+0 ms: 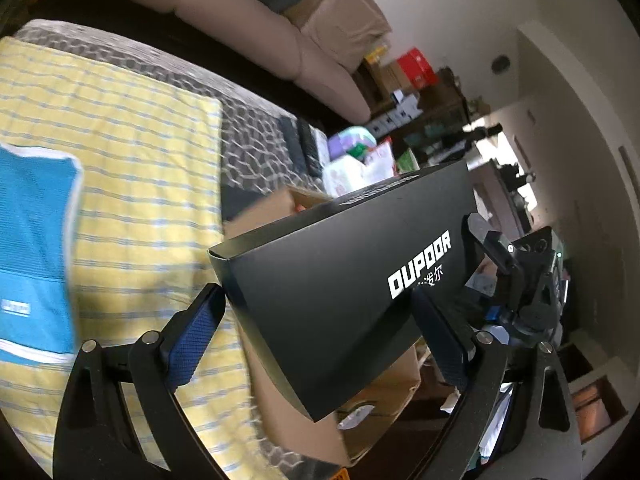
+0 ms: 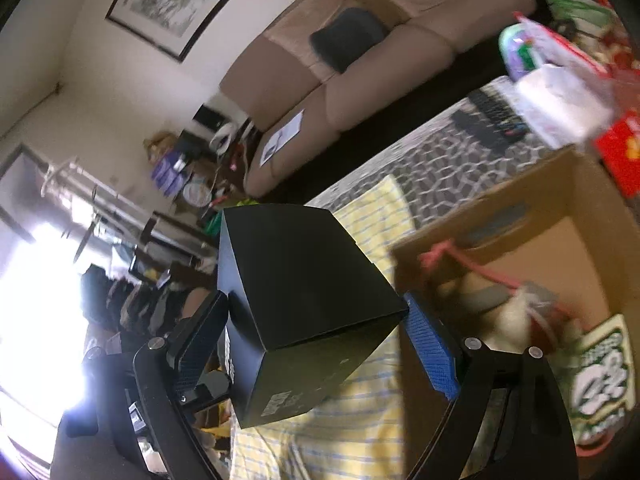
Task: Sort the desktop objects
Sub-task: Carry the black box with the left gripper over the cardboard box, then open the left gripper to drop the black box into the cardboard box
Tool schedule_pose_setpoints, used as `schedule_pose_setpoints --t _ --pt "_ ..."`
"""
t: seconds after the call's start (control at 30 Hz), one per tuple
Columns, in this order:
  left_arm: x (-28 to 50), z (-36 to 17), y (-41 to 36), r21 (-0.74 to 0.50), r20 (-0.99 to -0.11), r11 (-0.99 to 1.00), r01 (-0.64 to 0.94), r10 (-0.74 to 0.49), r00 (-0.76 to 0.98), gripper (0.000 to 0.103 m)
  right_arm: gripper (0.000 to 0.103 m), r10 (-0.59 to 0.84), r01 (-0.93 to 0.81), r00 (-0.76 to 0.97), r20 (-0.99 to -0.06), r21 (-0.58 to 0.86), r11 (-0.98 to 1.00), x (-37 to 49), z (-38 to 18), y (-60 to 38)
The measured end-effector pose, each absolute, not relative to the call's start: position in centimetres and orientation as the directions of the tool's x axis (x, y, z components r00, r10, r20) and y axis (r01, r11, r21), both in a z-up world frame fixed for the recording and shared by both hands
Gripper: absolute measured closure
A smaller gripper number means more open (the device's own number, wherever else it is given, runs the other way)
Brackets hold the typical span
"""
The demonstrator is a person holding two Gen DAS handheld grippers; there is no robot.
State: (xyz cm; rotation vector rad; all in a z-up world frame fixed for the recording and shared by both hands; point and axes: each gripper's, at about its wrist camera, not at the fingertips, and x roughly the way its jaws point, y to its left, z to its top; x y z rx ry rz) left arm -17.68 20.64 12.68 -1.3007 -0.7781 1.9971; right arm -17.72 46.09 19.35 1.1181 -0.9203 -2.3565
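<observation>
A long black OUPOOR box (image 1: 344, 280) is held in the air between both grippers. My left gripper (image 1: 320, 320) is shut on one end of it, blue pads against its sides. My right gripper (image 2: 316, 340) is shut on the other end of the same box (image 2: 304, 300). The right gripper's body shows past the box in the left wrist view (image 1: 520, 280). The box hangs over the edge of a yellow striped cloth (image 1: 132, 168) and beside an open cardboard box (image 2: 540, 240) that holds soft items.
A blue garment (image 1: 32, 248) lies on the yellow cloth at the left. The patterned table cover (image 2: 440, 160) carries remote controls (image 2: 492, 120) and bags (image 2: 560, 100) at the far end. A beige sofa (image 2: 360, 72) stands behind the table.
</observation>
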Motion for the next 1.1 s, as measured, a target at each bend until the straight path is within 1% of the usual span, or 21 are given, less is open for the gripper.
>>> schedule_pose_setpoints --t 0.23,0.4,0.63,0.73,0.87,0.93,1.1 --pt "-18.3 12.1 27.9 -0.740 -0.591 -0.642 -0.200 0.763 -0.262 0.010 0.013 -0.529 -0.022 -0.660 -0.532 0.719 -0.695 -16.6 17.7 53.9" --pt "-19.9 10.9 32.6 -0.696 -0.643 -0.683 -0.223 0.730 -0.230 0.010 0.013 -0.524 -0.075 -0.683 -0.509 0.762 -0.643 -16.3 14.6 58.5" --pt "-22.4 8.5 35.0 -0.661 -0.686 -0.722 -0.203 0.692 -0.225 0.010 0.013 -0.534 -0.124 -0.676 -0.509 0.792 -0.598 -16.9 10.4 61.4" --pt "-22.6 8.5 35.7 -0.622 -0.704 -0.748 -0.230 0.663 -0.253 0.008 0.013 -0.549 -0.125 -0.668 -0.502 0.804 -0.582 -17.2 9.3 61.6" --pt "-22.7 8.7 36.2 -0.595 -0.713 -0.761 -0.258 0.649 -0.268 0.006 0.013 -0.549 -0.127 -0.675 -0.493 0.810 -0.572 -16.8 9.2 61.7" --pt "-22.4 9.0 36.8 -0.562 -0.729 -0.778 -0.282 0.627 -0.276 0.005 0.014 -0.545 -0.137 -0.681 -0.490 0.815 -0.563 -16.4 9.1 61.9" --pt "-21.7 9.1 37.4 -0.496 -0.765 -0.814 -0.303 0.575 -0.292 0.005 0.015 -0.549 -0.150 -0.666 -0.506 0.811 -0.565 -15.7 8.4 62.0"
